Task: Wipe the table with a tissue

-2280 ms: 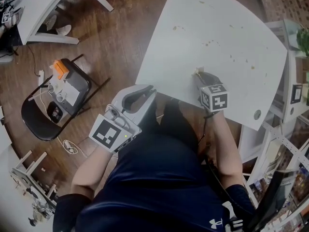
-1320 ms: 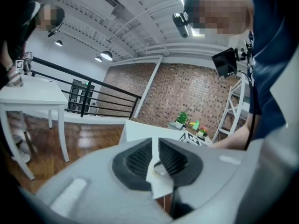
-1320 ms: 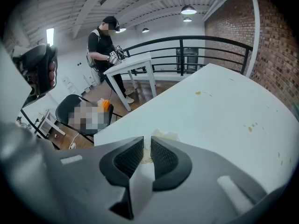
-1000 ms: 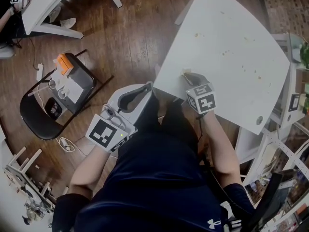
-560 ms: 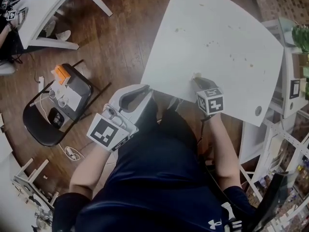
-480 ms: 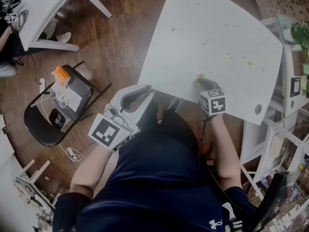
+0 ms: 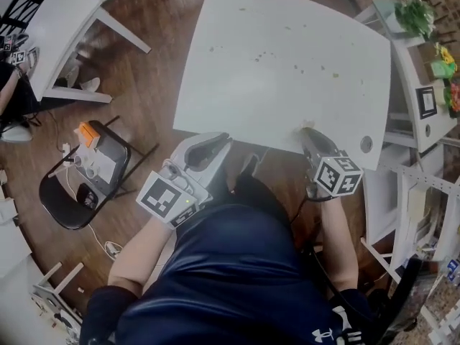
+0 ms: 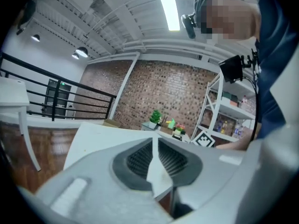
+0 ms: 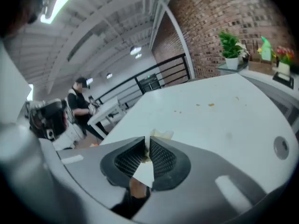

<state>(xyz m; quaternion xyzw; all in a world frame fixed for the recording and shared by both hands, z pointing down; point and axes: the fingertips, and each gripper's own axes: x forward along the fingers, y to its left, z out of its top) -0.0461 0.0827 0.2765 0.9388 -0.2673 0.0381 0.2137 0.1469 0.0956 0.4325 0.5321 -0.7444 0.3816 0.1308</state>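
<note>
My right claw (image 7: pixel 307 129) pinched tight on crumpled pale tissue (image 9: pixel 161 135), at near edge of white square surface (image 7: pixel 237 99). My left claw (image 7: pixel 219 141) closed, empty, just off that edge. brown specks (image 7: pixel 298 67) dot mid-surface. I judge wiping mostly undone.

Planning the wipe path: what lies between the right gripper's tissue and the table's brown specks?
Only bare white table, from tissue to specks; the right gripper view shows it.
</note>
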